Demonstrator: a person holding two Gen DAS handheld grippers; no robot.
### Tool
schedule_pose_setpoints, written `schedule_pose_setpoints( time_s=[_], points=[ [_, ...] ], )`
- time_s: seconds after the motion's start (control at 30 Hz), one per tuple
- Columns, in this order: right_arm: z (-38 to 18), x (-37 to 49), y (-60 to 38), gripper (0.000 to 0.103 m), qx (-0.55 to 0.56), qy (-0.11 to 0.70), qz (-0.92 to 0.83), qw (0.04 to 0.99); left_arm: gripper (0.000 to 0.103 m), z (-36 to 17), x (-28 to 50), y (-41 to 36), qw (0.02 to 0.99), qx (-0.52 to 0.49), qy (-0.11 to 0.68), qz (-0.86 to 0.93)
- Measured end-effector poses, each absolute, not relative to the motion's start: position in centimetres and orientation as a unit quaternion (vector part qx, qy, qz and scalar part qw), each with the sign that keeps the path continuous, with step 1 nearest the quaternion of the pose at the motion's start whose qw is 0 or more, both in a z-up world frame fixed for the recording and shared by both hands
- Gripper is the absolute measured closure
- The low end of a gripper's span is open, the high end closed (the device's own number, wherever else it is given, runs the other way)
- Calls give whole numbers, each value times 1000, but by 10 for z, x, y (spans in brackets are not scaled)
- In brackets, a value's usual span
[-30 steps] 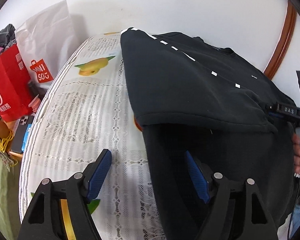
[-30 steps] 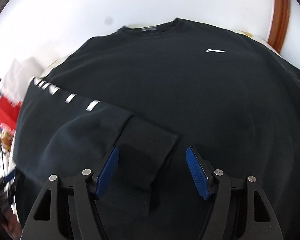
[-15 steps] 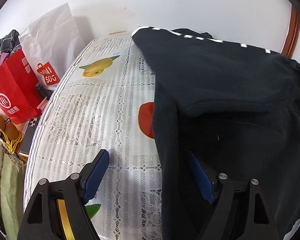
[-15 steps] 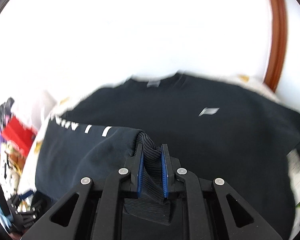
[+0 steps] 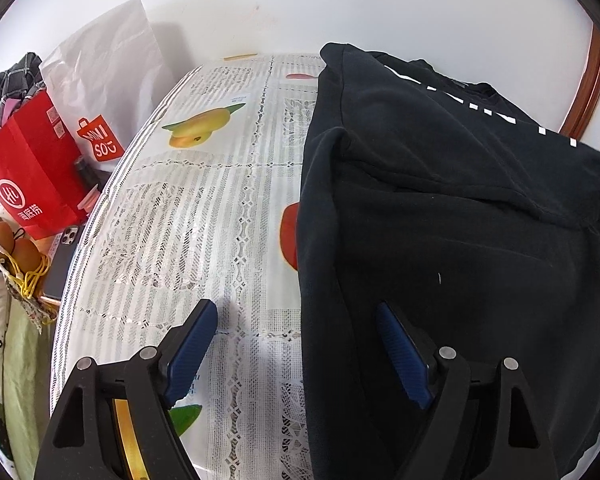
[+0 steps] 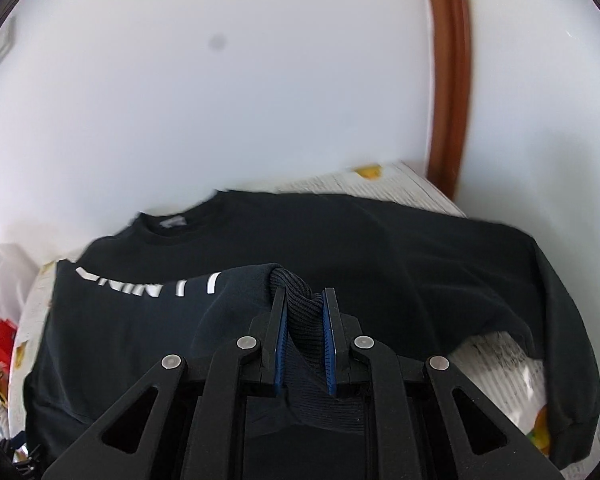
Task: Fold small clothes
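Note:
A black sweatshirt (image 5: 440, 216) lies on a table with a white lace cloth (image 5: 188, 216); it also fills the right wrist view (image 6: 380, 248). Its left sleeve with white lettering (image 6: 148, 284) is lifted across the body. My right gripper (image 6: 304, 300) is shut on the sleeve's ribbed cuff (image 6: 300, 312) and holds it above the chest. My left gripper (image 5: 296, 328) is open and empty; one finger hovers over the cloth, the other over the sweatshirt's left edge.
A red paper bag (image 5: 24, 172) and a white Miniso bag (image 5: 100, 80) stand left of the table. A phone (image 5: 60, 260) and small items lie beside them. A white wall and a brown wooden frame (image 6: 448, 80) are behind.
My right gripper closed on the cuff and lifted the sleeve up and over the sweatshirt's body. My left gripper stayed open and shifted slightly.

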State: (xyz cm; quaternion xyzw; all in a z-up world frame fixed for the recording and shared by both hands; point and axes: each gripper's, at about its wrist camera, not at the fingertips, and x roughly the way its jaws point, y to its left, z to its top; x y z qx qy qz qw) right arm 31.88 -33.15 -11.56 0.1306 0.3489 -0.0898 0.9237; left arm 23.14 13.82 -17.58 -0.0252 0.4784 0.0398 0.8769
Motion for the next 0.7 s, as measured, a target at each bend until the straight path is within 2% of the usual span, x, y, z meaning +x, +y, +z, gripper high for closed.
schedule_pose_setpoints(
  time_s=[0.2, 0.3, 0.5, 0.63, 0.7],
  points=[
    [-151, 324, -350, 84, 142, 388, -100, 905, 21, -175, 233, 137, 874, -25, 483, 46],
    [-162, 319, -346, 79, 106, 402, -115, 902, 21, -175, 231, 136, 874, -24, 484, 46],
    [-188, 313, -353, 78, 60, 442, -136, 885, 23, -172, 226, 133, 870, -23, 491, 46],
    [-182, 279, -362, 58, 85, 431, -124, 890, 23, -173, 219, 128, 871, -15, 489, 46],
    [-179, 255, -363, 57, 88, 429, -105, 893, 23, -171, 217, 127, 869, -17, 492, 43]
  ],
)
